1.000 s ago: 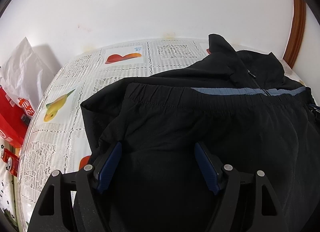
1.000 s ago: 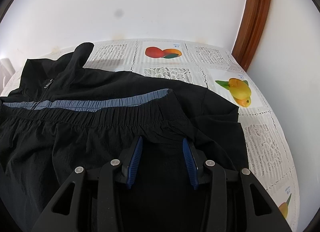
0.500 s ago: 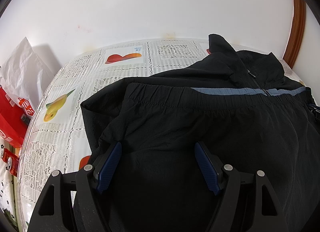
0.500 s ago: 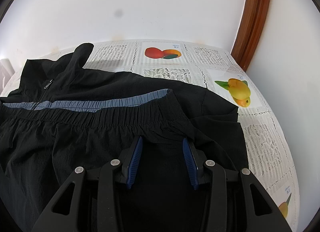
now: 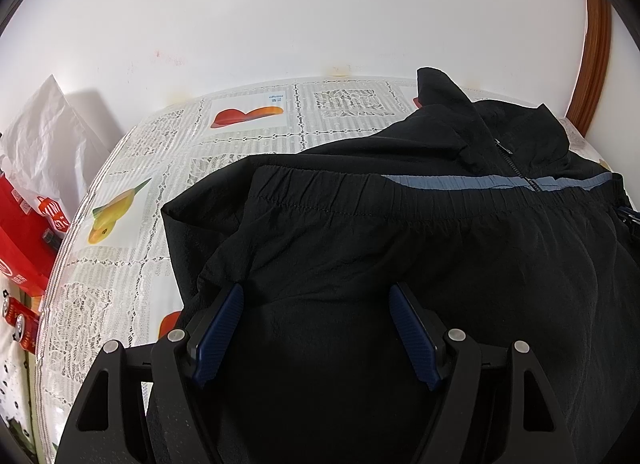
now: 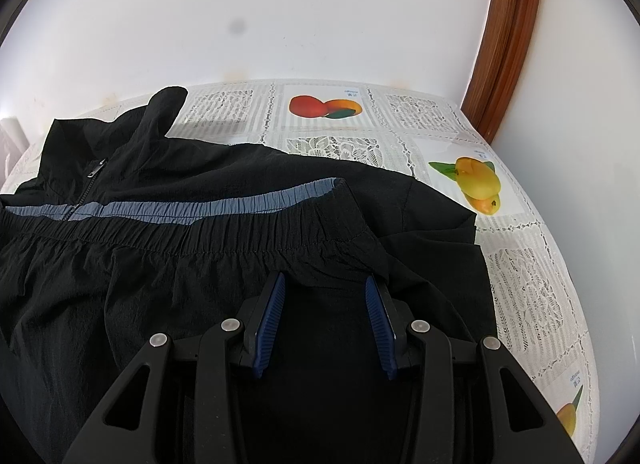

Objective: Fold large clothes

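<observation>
A black zip jacket (image 5: 400, 240) with a grey-blue stripe (image 5: 460, 183) lies folded on the table, its elastic hem turned up toward the collar. It also shows in the right wrist view (image 6: 160, 264), stripe (image 6: 224, 204) across it. My left gripper (image 5: 316, 296) is open, fingers resting on the fabric near the fold's left end. My right gripper (image 6: 325, 284) is open, fingers on the fabric near the fold's right end. Nothing is pinched between either pair of pads.
The table carries a white lace cloth with fruit pictures (image 5: 248, 116), (image 6: 480, 184). A white wall stands behind. A white bag (image 5: 44, 144) and red packaging (image 5: 20, 232) sit at the left edge. A brown wooden frame (image 6: 508, 44) rises at the right.
</observation>
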Action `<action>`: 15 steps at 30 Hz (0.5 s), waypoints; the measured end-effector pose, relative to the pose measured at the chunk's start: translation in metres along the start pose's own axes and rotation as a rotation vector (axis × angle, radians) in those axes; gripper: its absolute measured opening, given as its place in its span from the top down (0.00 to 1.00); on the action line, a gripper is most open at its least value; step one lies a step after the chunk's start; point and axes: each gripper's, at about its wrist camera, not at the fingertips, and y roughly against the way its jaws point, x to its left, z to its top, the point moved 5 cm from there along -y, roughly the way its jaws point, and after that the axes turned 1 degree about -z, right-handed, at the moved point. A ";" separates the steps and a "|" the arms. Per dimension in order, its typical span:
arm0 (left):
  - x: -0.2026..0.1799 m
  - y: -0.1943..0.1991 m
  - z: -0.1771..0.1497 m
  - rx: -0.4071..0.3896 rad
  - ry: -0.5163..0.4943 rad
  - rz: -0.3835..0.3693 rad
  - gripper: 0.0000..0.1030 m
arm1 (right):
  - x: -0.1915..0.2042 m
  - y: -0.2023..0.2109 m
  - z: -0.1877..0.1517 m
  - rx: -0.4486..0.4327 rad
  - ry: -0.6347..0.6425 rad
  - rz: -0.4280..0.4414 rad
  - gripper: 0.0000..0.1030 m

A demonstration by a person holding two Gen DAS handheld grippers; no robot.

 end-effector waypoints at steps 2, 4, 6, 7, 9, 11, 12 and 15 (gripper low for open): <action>0.000 0.000 0.000 0.000 0.000 0.000 0.29 | -0.001 0.000 0.000 0.000 -0.002 0.002 0.60; 0.000 0.000 0.000 -0.001 0.000 0.001 0.29 | -0.001 0.000 0.000 -0.001 -0.004 0.005 0.60; 0.001 0.000 0.000 -0.001 0.000 -0.001 0.29 | -0.001 0.000 0.000 -0.001 -0.006 0.003 0.60; 0.000 0.000 0.000 -0.001 -0.001 0.001 0.29 | -0.001 0.001 0.000 -0.002 -0.002 -0.002 0.60; 0.000 0.000 0.000 -0.001 -0.001 0.002 0.29 | 0.000 0.002 0.000 -0.005 0.004 -0.013 0.60; 0.000 0.000 0.000 -0.002 0.002 -0.002 0.29 | 0.001 0.003 0.000 -0.007 0.006 -0.014 0.60; 0.001 0.000 0.000 -0.002 0.002 -0.003 0.29 | 0.000 0.003 0.000 -0.007 0.003 -0.010 0.59; 0.001 0.000 0.001 -0.003 0.001 0.000 0.28 | -0.002 0.004 -0.001 -0.009 -0.009 0.002 0.59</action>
